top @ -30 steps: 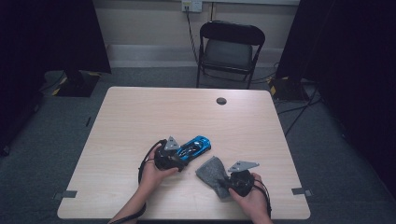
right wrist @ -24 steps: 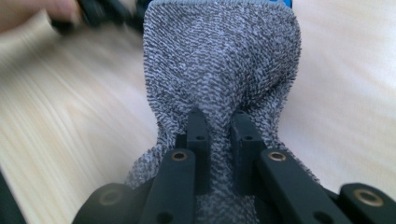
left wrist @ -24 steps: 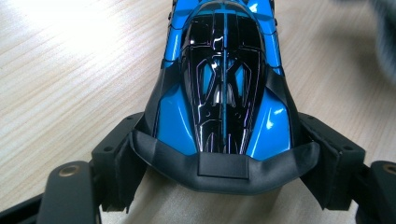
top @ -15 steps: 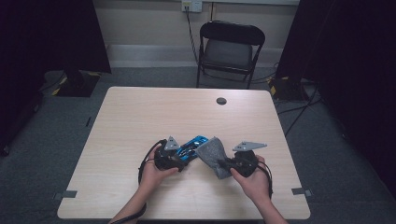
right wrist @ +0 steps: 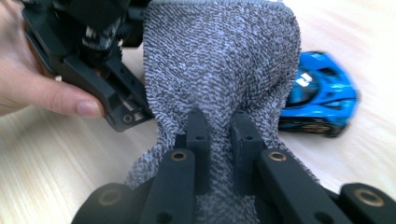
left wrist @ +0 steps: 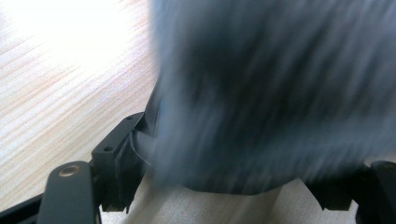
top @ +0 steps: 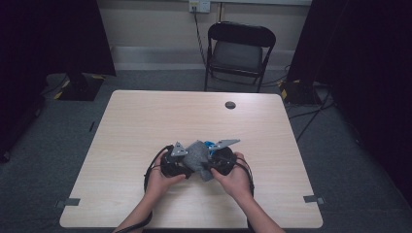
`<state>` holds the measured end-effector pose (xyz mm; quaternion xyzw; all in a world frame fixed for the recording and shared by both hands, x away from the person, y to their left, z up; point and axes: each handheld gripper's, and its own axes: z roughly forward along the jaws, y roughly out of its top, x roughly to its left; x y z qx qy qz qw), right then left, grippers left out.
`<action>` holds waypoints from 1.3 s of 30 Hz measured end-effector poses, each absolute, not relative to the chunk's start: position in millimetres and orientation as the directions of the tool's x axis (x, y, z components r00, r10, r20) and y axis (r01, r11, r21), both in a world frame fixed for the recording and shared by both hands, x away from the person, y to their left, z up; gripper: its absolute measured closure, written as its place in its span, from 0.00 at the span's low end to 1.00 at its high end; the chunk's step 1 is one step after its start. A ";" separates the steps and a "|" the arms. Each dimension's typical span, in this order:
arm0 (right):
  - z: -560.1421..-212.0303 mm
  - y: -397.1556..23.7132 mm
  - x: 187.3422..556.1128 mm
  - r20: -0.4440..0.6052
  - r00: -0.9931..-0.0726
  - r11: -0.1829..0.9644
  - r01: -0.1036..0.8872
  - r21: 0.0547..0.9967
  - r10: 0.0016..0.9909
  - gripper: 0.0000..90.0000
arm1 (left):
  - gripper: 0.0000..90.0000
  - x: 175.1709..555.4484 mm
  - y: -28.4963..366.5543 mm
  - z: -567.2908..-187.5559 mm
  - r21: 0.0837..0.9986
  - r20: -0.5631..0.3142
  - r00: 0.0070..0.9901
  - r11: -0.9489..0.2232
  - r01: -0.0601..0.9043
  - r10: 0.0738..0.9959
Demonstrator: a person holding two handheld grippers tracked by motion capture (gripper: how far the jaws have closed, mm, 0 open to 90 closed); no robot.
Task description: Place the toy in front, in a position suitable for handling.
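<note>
A grey knitted cloth [top: 197,155] hangs from my right gripper [right wrist: 219,121], whose jaws are shut on its lower edge. The cloth [right wrist: 219,60] is spread upright between the two grippers. Behind it a blue toy car [right wrist: 322,102] lies on the table, and a sliver of the car [top: 210,143] peeks out past the cloth in the high view. My left gripper [top: 187,162] points at the car with jaws wide apart. A dark body sits against its left finger [left wrist: 114,158], and the blurred cloth [left wrist: 271,93] hides the rest.
The pale wooden table [top: 145,121] has a small dark round disc [top: 230,105] near its far edge. A black folding chair [top: 240,48] stands beyond the table. A hand [right wrist: 42,93] wraps the left gripper's frame.
My right gripper has carried the cloth left and slightly up, from the table's right front to over the blue car. The left gripper and the car have stayed put.
</note>
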<state>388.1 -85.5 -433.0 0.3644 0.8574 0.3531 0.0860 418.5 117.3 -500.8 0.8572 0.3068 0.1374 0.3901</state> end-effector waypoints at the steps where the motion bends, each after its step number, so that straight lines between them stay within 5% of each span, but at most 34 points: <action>1: -434.9 -82.7 388.6 0.100 -0.723 0.498 0.562 0.661 0.683 0.89 | 0.27 418.5 117.3 -500.8 0.753 -0.004 0.774 -0.507 0.419 0.633; 19: -444.1 -77.2 403.1 0.088 -0.711 0.529 0.593 0.607 0.697 0.89 | 0.27 418.6 117.6 -500.6 0.751 -0.001 0.776 -0.511 0.417 0.631; 39: -450.1 -117.4 439.9 0.128 -0.572 0.394 0.693 0.604 0.810 0.89 | 0.27 418.3 117.3 -500.8 0.752 -0.008 0.775 -0.507 0.422 0.632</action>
